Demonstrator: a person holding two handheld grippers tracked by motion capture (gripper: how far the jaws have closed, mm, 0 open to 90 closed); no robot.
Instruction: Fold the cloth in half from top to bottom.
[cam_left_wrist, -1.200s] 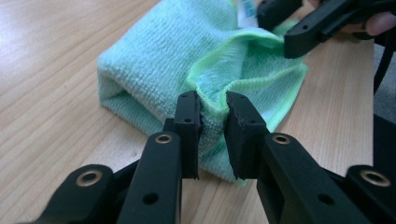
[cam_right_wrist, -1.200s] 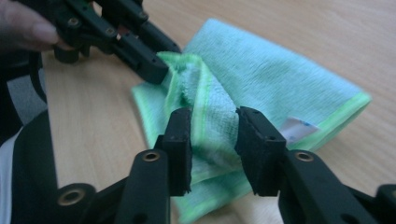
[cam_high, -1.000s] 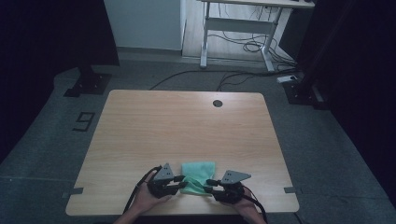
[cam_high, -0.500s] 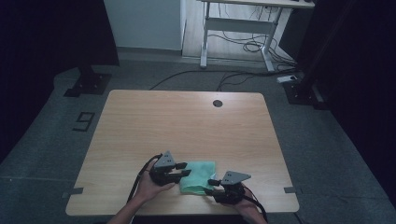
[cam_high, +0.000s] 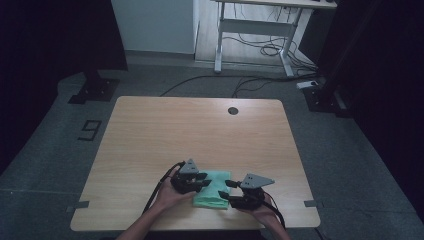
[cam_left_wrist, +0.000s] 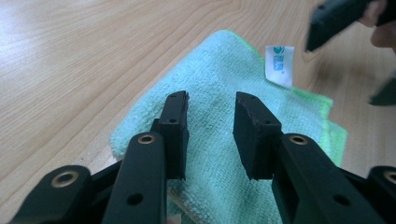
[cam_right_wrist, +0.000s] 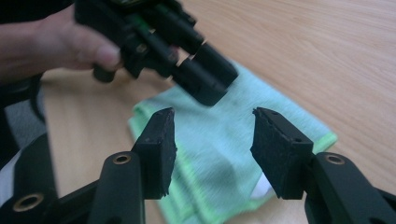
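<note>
Cloth (cam_high: 214, 188): one piece, mint-green microfibre with a fine looped pile and a brighter green stitched edge, folded into a flat, roughly rectangular pad of several layers; a small white care label (cam_left_wrist: 279, 66) with printed marks sticks out from one edge. It lies flat on the table (cam_high: 200, 130) near the person's edge, between the two grippers. Left gripper (cam_left_wrist: 211, 122): black, hard plastic arms with brass-coloured rivets and matte, grainy pads; its jaws stand a moderate gap apart with nothing between them, poised over the cloth's left part with the pile showing through the gap. Right gripper (cam_right_wrist: 212, 140): same build, jaws spread wide and empty, pointing across the cloth from its right side; whether the tips touch the fabric cannot be told. Each gripper carries a grey three-cornered plate on top and is held in a hand (cam_high: 169, 196). Table: pale wood-grain laminate, rectangular with rounded corners, with a dark round cable hole (cam_high: 232, 110) near the far edge. Compared with half a second ago, the left gripper has moved in from the cloth's left edge to sit above it; the right gripper and the cloth lie much as before.
</note>
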